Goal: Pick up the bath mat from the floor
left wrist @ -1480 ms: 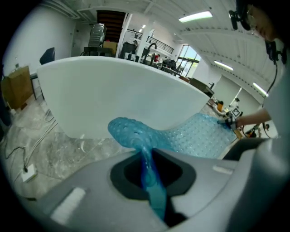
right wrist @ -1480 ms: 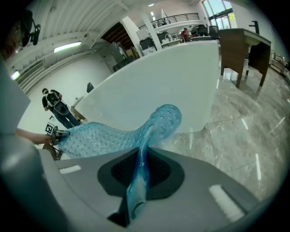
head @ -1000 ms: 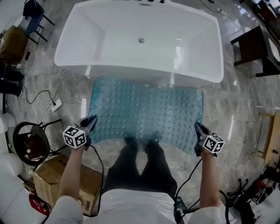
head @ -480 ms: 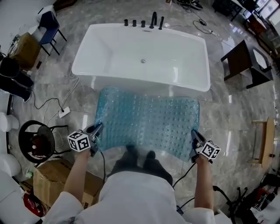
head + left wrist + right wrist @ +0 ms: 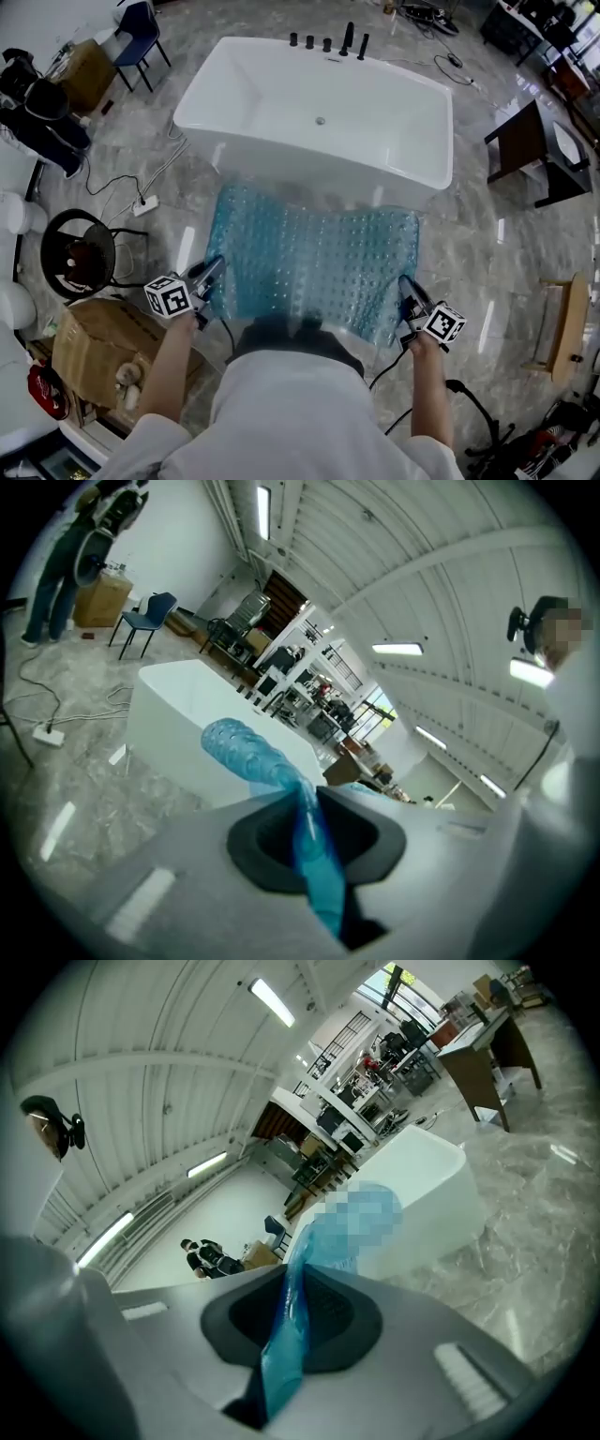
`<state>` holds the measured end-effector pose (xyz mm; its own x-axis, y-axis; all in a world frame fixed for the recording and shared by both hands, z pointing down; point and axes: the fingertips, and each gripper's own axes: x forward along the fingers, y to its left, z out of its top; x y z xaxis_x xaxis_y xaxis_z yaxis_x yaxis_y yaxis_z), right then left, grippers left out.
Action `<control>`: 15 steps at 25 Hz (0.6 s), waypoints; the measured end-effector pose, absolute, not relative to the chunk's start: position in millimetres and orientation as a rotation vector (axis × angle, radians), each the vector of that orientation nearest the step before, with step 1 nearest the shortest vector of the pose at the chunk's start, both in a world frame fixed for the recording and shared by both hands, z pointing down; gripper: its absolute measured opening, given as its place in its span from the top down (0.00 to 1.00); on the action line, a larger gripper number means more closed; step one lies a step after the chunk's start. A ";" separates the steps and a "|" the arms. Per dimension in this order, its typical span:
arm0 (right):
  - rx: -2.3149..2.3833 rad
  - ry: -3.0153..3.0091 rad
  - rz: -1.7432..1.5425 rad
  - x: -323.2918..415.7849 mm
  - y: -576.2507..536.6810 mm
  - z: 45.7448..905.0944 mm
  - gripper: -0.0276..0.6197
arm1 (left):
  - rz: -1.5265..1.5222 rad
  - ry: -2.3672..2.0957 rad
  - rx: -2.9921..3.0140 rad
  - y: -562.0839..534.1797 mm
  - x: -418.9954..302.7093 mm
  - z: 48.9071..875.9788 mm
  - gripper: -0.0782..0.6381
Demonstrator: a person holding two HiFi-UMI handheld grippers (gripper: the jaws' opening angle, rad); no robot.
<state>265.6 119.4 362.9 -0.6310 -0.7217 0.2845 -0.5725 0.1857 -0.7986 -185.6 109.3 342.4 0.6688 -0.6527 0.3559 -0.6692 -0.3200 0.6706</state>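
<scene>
While still in both tools [image 5: 213, 269] [image 5: 405, 284], bath mat [image 5: 314, 255] higher.

No word, number, brand or sign can be read anywhere in these views. The only printed marks are black-and-white square patterns on the marker cubes of the left gripper [image 5: 215, 265] and the right gripper [image 5: 405, 282]. These are blocky code patterns with no letters or digits in them.
</scene>
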 end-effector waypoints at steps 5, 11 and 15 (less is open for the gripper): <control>-1.176 2.250 -1.379 251.9 152.8 338.9 0.91 | -0.061 -1.009 2.050 154.1 -189.8 329.3 0.85; -1.180 2.084 -1.311 250.9 187.1 305.4 0.91 | -0.094 -0.946 2.103 181.8 -195.7 292.4 0.85; -1.204 1.965 -1.246 245.1 203.0 291.5 0.91 | -0.065 -0.902 2.170 188.5 -203.0 272.0 0.85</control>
